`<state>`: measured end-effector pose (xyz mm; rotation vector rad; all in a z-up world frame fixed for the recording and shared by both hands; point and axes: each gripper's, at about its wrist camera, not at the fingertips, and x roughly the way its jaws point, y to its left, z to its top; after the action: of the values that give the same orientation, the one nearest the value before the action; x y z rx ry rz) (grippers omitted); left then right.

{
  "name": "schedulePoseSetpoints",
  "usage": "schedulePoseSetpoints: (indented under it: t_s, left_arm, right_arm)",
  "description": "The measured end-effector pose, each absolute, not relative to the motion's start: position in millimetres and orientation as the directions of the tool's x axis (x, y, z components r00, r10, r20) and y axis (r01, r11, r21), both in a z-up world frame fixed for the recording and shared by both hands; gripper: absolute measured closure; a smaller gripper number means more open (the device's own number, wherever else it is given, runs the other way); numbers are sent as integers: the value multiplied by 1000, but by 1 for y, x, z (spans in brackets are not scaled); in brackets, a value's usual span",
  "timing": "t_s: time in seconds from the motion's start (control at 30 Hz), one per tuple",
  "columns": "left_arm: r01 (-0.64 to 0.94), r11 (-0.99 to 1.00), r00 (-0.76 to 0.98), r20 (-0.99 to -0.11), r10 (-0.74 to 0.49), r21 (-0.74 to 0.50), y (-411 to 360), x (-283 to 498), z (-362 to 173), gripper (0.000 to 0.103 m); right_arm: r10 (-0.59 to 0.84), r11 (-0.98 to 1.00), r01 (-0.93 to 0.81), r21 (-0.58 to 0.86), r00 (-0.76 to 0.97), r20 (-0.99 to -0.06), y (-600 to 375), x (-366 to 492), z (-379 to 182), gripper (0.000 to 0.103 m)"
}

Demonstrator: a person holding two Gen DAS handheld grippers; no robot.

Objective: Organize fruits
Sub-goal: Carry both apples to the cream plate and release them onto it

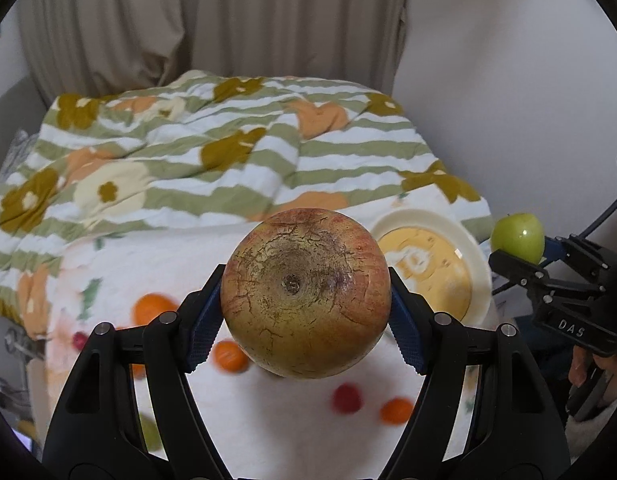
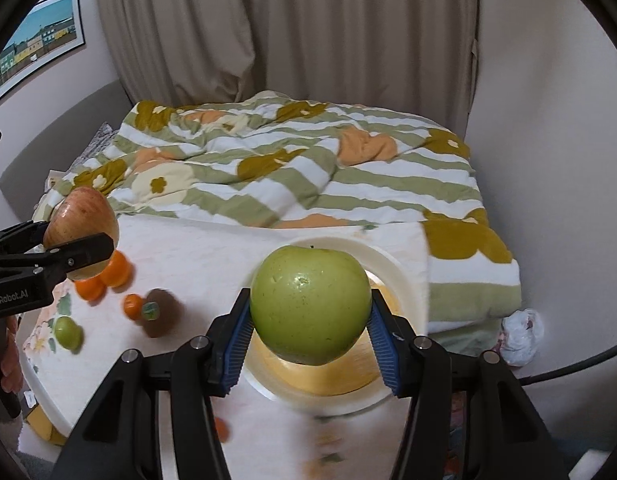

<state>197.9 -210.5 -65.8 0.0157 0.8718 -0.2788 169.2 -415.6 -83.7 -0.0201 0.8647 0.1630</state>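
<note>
above a bed spread with loose fruit, the left gripper (image 1: 306,296) is clamped on a russeted red apple (image 1: 305,293) while the right gripper (image 2: 310,306) is clamped on a green apple (image 2: 310,305), both carried clear of the white cloth (image 2: 212,248). the step looks like transport; next, each apple likely needs lowering onto the yellow plate (image 2: 400,276) just beneath before the jaws part.

Small fruits (image 1: 347,398) on the bedspread (image 1: 268,420) are motion-blurred.
</note>
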Motion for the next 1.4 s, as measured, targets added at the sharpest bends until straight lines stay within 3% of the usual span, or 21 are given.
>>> schedulePoseSetpoints:
  t_s: [0.6,1.13,1.2,1.27,1.4]
  left_arm:
    - [524,848,422,-840,-341,-81,-349,276,-150,22]
    - [592,805,385,-871,-307,-22,-370,290,-189,22]
    - [600,800,407,-861,-306,0,-370,286,-185,16]
    - [609,793,435,-836,-335,-1,-368,281,-173,0]
    - [597,802,468,-815,-342,6,-358,279,-156,0]
  right_arm:
    - [30,996,49,75,606,-795,-498,203,-118,52]
    - [-22,984,157,85,581,-814,-514,198,-132,52]
    - [-22,983,159,87,580,-814,-513,197,-132,52]
    - [-19,983,159,90,581,-814,-513,196,-132,52]
    - [-9,984,150,96,584,-812,-512,196,-131,52]
